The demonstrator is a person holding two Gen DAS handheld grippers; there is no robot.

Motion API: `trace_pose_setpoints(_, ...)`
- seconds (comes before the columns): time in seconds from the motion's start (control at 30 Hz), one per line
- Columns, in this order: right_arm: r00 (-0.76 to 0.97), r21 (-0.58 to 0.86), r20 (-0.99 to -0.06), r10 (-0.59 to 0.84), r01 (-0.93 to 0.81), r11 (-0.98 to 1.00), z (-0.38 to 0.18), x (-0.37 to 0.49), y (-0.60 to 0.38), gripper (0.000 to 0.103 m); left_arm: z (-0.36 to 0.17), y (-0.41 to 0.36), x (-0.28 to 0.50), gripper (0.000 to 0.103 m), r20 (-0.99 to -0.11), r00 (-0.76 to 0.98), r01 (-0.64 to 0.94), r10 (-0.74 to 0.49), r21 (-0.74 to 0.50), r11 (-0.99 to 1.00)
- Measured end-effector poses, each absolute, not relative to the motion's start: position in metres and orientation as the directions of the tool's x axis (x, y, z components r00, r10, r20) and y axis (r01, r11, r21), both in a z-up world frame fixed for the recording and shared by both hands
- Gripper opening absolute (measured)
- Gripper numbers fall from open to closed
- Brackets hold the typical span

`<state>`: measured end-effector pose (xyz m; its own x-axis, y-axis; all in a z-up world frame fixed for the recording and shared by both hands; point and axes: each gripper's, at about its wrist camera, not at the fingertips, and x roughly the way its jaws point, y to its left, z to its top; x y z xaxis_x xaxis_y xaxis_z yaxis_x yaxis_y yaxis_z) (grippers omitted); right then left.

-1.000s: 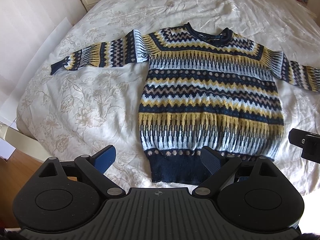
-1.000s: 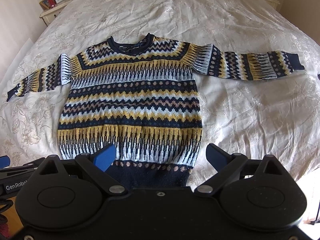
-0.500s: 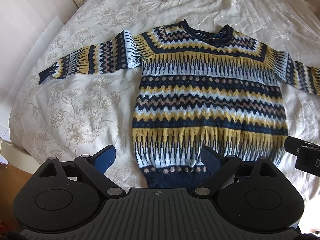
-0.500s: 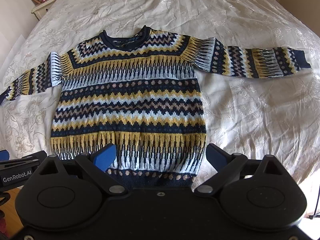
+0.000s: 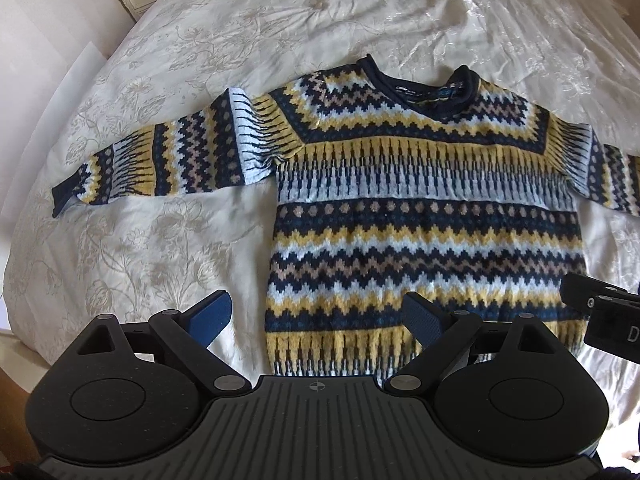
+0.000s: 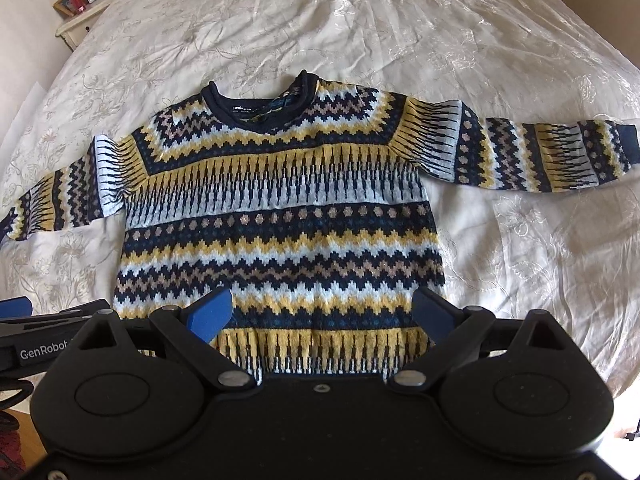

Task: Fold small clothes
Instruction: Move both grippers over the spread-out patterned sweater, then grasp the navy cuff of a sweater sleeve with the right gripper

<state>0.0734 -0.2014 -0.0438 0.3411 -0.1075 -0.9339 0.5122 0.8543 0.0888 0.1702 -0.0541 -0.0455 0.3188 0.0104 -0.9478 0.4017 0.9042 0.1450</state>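
one sweater (image 6: 276, 208), right view alone shows right cuff (image 6: 628, 142)

One sweater (image 5: 424, 216), two grippers, one bed (image 5: 280, 20), and perhaps two nightstands, barely visible.

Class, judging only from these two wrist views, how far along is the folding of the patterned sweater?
Done: the sweater lies flat, face up, on the bedspread, both sleeves spread. In hand: nothing; the left gripper and right gripper hover open above the hem area, gripping no fabric. Left: every fold, since neither the sleeves nor the body are folded yet.
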Motion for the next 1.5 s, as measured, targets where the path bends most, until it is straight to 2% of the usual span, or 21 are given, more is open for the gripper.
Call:
trace_pose_setpoints(0.4, 0.335, 0.127, -0.939, -0.075, 0.543, 0.83, -0.061, 0.119, -0.202, 0.096, -0.066, -0.065, 0.225, 0.093, -0.958, 0.287, 0.464, 0.007, 0.146, 0.874)
trace_pose_setpoints(0.63, 0.445, 0.177, -0.89, -0.095, 0.53, 0.829, -0.062, 0.115, -0.228, 0.095, -0.071, -0.078, 0.233, 0.091, -0.951, 0.31, 0.458, 0.002, 0.151, 0.876)
trace_pose_setpoints(0.83, 0.539, 0.182, -0.83, -0.147, 0.509, 0.842, -0.064, 0.092, -0.285, 0.095, -0.075, -0.101, 0.223, 0.085, -0.951, 0.309, 0.452, -0.012, 0.135, 0.882)
trace_pose_setpoints(0.87, 0.547, 0.18, -0.824, -0.151, 0.504, 0.844, -0.066, 0.087, -0.296, 0.095, -0.074, -0.106, 0.219, 0.079, -0.95, 0.313, 0.444, -0.018, 0.13, 0.887)
trace_pose_setpoints(0.93, 0.548, 0.174, -0.822, -0.156, 0.502, 0.847, -0.073, 0.078, -0.322, 0.095, -0.072, -0.115, 0.212, 0.073, -0.947, 0.32, 0.417, -0.015, 0.126, 0.9)
trace_pose_setpoints(1.0, 0.541, 0.163, -0.824, -0.167, 0.51, 0.844, -0.08, 0.068, -0.35, 0.094, -0.069, -0.123, 0.203, 0.073, -0.944, 0.328, 0.379, -0.023, 0.109, 0.919)
trace_pose_setpoints(1.07, 0.528, 0.147, -0.829, -0.184, 0.524, 0.839, -0.088, 0.057, -0.38, 0.088, -0.068, -0.132, 0.195, 0.073, -0.94, 0.34, 0.352, -0.03, 0.098, 0.931)
trace_pose_setpoints(1.3, 0.467, 0.081, -0.843, -0.267, 0.602, 0.795, -0.106, 0.016, -0.488, 0.087, -0.073, -0.174, 0.166, 0.073, -0.939, 0.343, 0.305, 0.012, 0.123, 0.944)
trace_pose_setpoints(1.5, 0.416, 0.079, -0.856, -0.307, 0.692, 0.718, -0.121, -0.017, -0.565, 0.087, -0.08, -0.195, 0.145, 0.073, -0.948, 0.317, 0.273, 0.041, 0.132, 0.953)
